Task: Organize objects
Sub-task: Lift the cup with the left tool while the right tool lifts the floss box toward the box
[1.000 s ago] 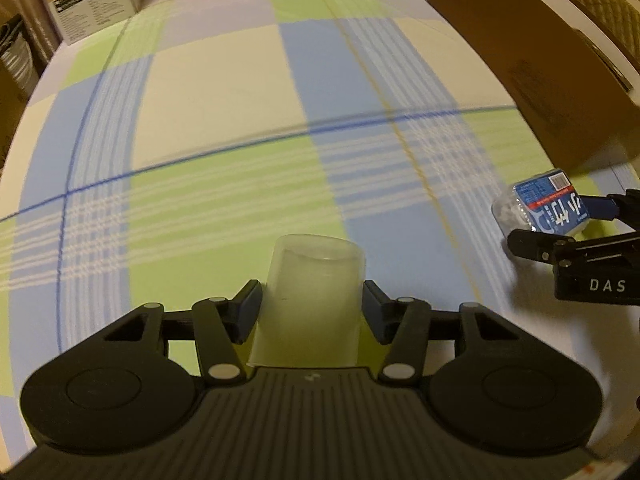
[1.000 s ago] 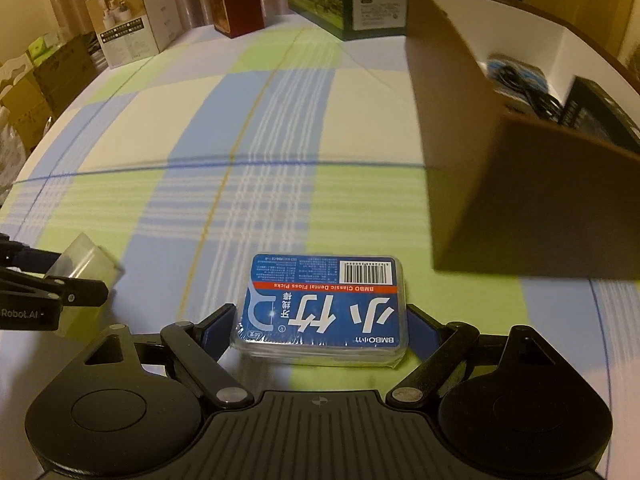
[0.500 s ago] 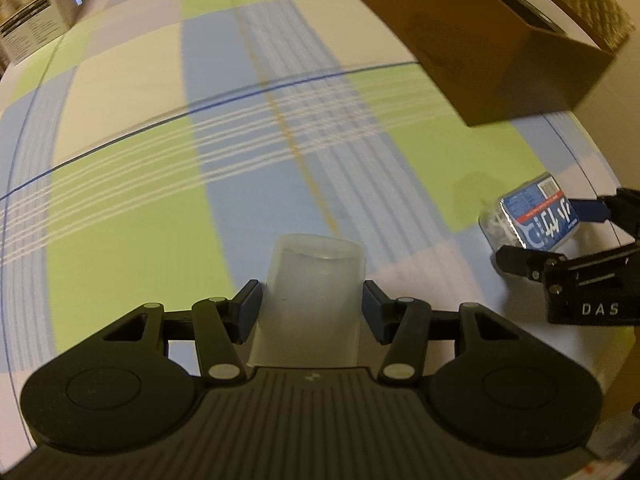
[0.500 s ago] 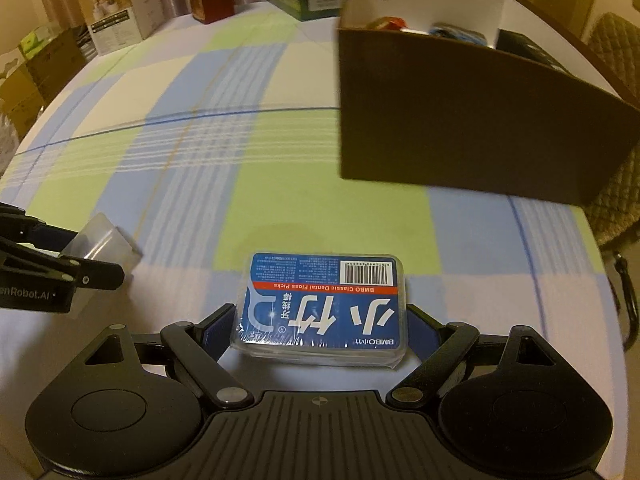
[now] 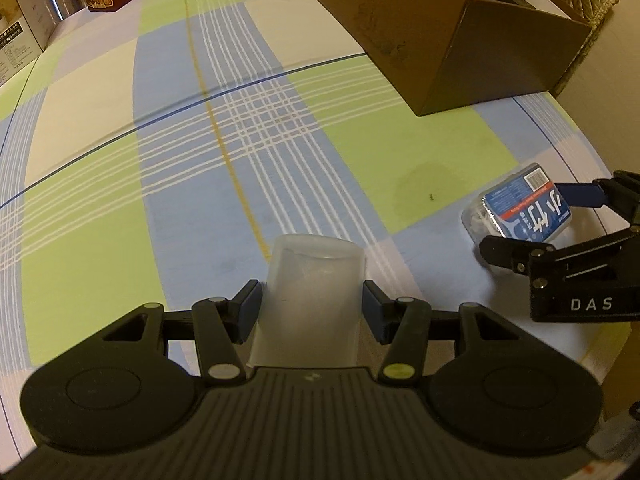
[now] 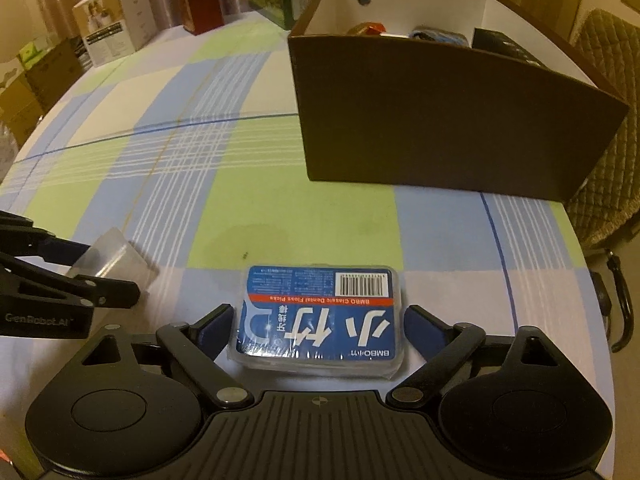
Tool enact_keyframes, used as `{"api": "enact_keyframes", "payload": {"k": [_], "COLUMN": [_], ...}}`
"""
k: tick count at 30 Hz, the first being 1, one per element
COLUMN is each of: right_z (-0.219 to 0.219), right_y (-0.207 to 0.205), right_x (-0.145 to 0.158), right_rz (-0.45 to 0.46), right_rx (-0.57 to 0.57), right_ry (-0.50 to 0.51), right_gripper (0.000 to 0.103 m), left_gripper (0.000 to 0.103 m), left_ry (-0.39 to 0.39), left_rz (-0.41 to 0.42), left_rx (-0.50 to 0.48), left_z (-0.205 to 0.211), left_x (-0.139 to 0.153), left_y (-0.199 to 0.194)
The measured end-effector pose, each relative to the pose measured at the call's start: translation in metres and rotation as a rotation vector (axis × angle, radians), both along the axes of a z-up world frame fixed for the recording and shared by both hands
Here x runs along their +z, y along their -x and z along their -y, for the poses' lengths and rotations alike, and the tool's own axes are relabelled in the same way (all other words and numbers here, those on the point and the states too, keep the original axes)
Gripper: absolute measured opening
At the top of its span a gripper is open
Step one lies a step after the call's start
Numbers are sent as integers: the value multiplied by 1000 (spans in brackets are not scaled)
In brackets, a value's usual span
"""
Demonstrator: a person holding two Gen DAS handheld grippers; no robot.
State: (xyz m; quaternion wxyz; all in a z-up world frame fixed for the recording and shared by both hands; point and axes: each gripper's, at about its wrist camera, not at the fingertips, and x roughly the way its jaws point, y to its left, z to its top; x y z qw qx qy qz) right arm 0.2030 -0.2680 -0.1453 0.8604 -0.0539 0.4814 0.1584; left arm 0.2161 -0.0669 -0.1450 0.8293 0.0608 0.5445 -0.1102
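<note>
My left gripper (image 5: 312,312) is shut on a translucent plastic cup (image 5: 310,300), held over the checked tablecloth. My right gripper (image 6: 318,328) is shut on a blue dental floss pick box (image 6: 320,316). In the left wrist view the floss box (image 5: 520,210) and right gripper (image 5: 552,220) sit at the right. In the right wrist view the cup (image 6: 108,256) and left gripper (image 6: 96,272) sit at the left. A brown cardboard box (image 6: 440,120) stands ahead of the right gripper, open at the top, with several items inside.
The checked tablecloth (image 5: 240,140) covers the table. Cartons and boxes (image 6: 116,32) stand along the far edge. A quilted chair (image 6: 608,120) stands behind the brown box at the right. The table's right edge lies near the right gripper.
Both grippers have swung toward the brown box, which now sits nearer the middle of each view. Both still hold their objects.
</note>
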Motion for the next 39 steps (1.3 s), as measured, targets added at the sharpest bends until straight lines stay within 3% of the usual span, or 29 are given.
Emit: {"api": "enact_keyframes", "payload": {"k": [21,39], "right_z": [22,55], "right_y": [-5,-26], "right_x": [30,106], "right_rz": [30,166], "right_rx": [14,37], "right_ry": [-62,-181], "right_gripper": [83,83], "left_gripper": [49,49], "left_ry": [17,97], "left_rz": [56,213], "left_rx": [56,9], "left_z": [20,57], "left_x": [31,105], "left_y": [-5,-22]}}
